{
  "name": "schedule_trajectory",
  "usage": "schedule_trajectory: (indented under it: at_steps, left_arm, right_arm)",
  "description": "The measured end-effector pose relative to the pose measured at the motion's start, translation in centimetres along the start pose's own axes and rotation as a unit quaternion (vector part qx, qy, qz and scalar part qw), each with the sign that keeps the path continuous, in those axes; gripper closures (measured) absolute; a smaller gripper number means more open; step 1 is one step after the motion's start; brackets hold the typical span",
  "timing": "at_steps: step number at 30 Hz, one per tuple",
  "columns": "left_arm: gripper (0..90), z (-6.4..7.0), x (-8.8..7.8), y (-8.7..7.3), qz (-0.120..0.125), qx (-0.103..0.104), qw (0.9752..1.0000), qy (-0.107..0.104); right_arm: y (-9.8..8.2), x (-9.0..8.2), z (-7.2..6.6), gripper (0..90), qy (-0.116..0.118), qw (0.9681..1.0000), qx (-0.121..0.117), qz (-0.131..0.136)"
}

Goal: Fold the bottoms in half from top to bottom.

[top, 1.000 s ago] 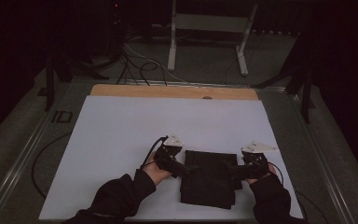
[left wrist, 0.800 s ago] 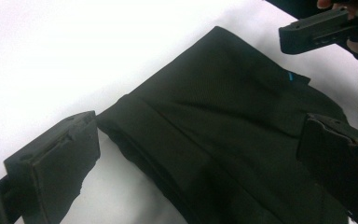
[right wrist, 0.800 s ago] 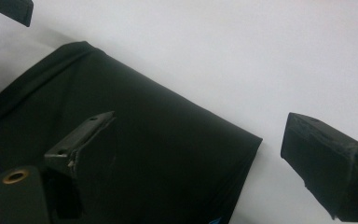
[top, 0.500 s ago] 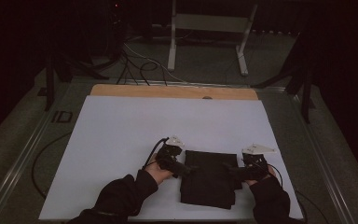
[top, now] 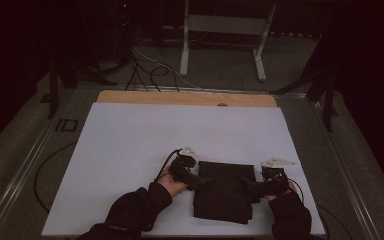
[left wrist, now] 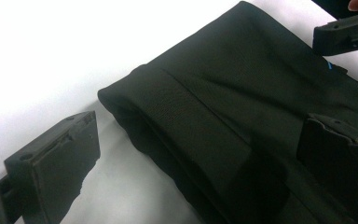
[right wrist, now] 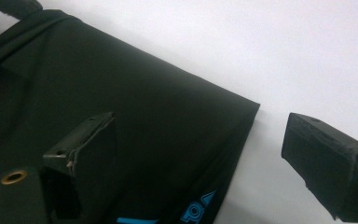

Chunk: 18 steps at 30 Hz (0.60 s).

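A folded black cloth lies flat on the white tabletop near its front edge. The left claw sits at the cloth's left edge, jaws spread wide with one over the tabletop and one over the fabric, gripping nothing. The right claw sits at the cloth's right edge, likewise wide open across that edge and holding nothing.

White sheet lying across my table, wooden strip showing along its far edge. Black cables trailing over floor beyond. Grey metal frame standing behind them, in dimness
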<state>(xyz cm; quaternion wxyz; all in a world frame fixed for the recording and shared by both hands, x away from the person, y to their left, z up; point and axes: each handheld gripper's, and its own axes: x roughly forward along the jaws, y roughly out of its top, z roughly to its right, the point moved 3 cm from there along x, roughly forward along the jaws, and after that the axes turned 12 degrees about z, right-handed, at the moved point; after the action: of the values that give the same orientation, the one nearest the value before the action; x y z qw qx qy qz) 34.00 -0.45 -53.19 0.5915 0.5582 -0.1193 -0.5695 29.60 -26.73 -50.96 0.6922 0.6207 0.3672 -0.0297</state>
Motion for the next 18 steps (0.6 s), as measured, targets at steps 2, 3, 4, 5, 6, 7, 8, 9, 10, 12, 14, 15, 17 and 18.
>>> schedule_trajectory:
  at_steps: [2, 3, 4, 5, 6, 7, 8, 9, 10, 12, 14, 15, 17, 18]
  left_arm:
    - [0.0, -0.1, 0.2, -0.1, 0.001, -0.005, 1.0000, -0.001]
    - [0.0, -0.1, 0.3, -0.2, -0.002, -0.009, 1.0000, -0.002]
    - [0.0, -0.2, 0.4, -0.2, -0.006, -0.012, 0.9999, 0.000]
    - [0.0, -0.2, 0.5, -0.3, -0.012, -0.015, 0.9998, -0.004]
    - [0.1, -0.1, 0.6, -0.4, -0.016, -0.020, 0.9997, -0.007]
    - [0.0, -0.1, 0.7, -0.5, -0.019, -0.021, 0.9996, -0.005]
    - [0.0, -0.1, 0.8, -0.6, -0.021, -0.018, 0.9996, -0.003]
    - [0.0, 0.0, 0.8, -0.6, -0.022, -0.014, 0.9997, -0.001]
    - [0.0, 0.0, 0.8, -0.6, -0.021, -0.015, 0.9997, 0.001]
    - [0.1, 0.0, 0.9, -0.5, -0.025, -0.015, 0.9996, 0.002]
    - [1.2, 0.0, 0.9, -0.5, -0.022, -0.020, 0.9996, 0.005]
    - [4.8, 0.0, 0.8, -0.5, -0.019, -0.024, 0.9995, 0.006]
    - [11.6, 0.0, 0.7, -0.6, -0.016, -0.023, 0.9995, 0.010]
    - [14.5, 0.0, 0.7, -0.6, -0.016, -0.023, 0.9995, 0.015]
  right_arm:
    - [-0.1, 0.2, 0.1, 10.3, -0.002, 1.0000, 0.001, -0.004]
    - [-0.2, 0.3, 0.1, 10.3, 0.000, 1.0000, 0.003, -0.007]
    - [-0.2, 0.5, 0.0, 10.2, 0.003, 0.9999, 0.004, -0.010]
    - [-0.3, 0.7, -0.1, 10.2, 0.004, 0.9999, 0.008, -0.013]
    - [-0.4, 0.8, -0.1, 10.2, 0.006, 0.9998, 0.010, -0.016]
    - [-0.4, 0.9, -0.2, 10.0, 0.005, 0.9997, 0.011, -0.019]
    - [-0.5, 1.0, -0.2, 9.7, 0.005, 0.9997, 0.008, -0.021]
    - [-0.5, 1.1, -0.2, 9.7, 0.004, 0.9997, 0.011, -0.022]
    - [-0.5, 1.2, -0.1, 9.7, 0.006, 0.9996, 0.014, -0.023]
    - [-0.7, 1.2, -0.1, 9.7, 0.006, 0.9995, 0.014, -0.029]
    - [-0.9, 1.4, -0.1, 9.7, 0.011, 0.9990, 0.020, -0.038]
    - [-1.0, 1.6, -0.1, 9.7, 0.009, 0.9989, 0.020, -0.042]
    - [-1.2, 1.8, -0.2, 9.7, 0.012, 0.9986, 0.020, -0.048]
    - [-1.2, 1.8, -0.2, 9.7, 0.010, 0.9984, 0.019, -0.052]
